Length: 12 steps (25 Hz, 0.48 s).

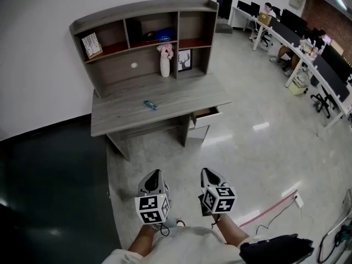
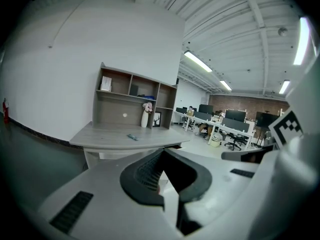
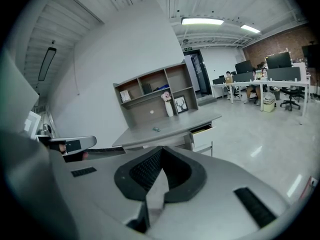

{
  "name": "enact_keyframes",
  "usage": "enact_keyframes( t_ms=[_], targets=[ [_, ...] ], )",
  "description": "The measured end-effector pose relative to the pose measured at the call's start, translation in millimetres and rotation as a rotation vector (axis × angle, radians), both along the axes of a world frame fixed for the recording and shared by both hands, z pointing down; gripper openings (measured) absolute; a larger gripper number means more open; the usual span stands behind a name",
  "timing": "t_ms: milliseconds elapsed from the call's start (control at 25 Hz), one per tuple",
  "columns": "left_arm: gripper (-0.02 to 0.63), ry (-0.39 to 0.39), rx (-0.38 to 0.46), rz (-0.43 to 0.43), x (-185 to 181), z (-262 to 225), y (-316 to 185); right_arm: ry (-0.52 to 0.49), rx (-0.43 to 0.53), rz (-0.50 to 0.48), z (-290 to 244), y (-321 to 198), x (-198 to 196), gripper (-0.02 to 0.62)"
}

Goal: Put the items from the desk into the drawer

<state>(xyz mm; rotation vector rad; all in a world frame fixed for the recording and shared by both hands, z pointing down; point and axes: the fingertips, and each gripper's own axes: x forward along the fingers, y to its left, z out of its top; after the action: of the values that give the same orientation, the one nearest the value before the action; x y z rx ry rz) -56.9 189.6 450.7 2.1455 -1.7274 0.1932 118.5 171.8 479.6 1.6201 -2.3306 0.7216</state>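
Jaws pressed together and empty, the left gripper [image 1: 155, 172] and the right gripper [image 1: 208, 171] hang side by side well short of the desk [image 1: 181, 95]. A small blue item [image 1: 150, 105] lies mid-desk, and the drawer [image 1: 206, 115] under the desk's right end stands partly open.

A: Head view?
B: High up, aimed steeply down. Table [image 1: 165, 100] far, upper centre; left hand-held gripper [image 1: 155, 172] and right hand-held gripper [image 1: 208, 171] near bottom.
A: Gripper views?
B: Low, roughly level, along own jaws, facing that table from afar. Left view: table left of centre. Right view: mid-frame. All three share table, shelf unit [image 1: 110, 70].
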Motion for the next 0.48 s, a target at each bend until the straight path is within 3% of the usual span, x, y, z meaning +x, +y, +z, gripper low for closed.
enact_keyframes(
  t_ms=[480],
  targets=[
    [-0.002,0.021,0.033,0.013,-14.5,-13.0,-73.6,0.019,0.030,0.007,-16.1,-67.1,-15.8,-0.002]
  ],
)
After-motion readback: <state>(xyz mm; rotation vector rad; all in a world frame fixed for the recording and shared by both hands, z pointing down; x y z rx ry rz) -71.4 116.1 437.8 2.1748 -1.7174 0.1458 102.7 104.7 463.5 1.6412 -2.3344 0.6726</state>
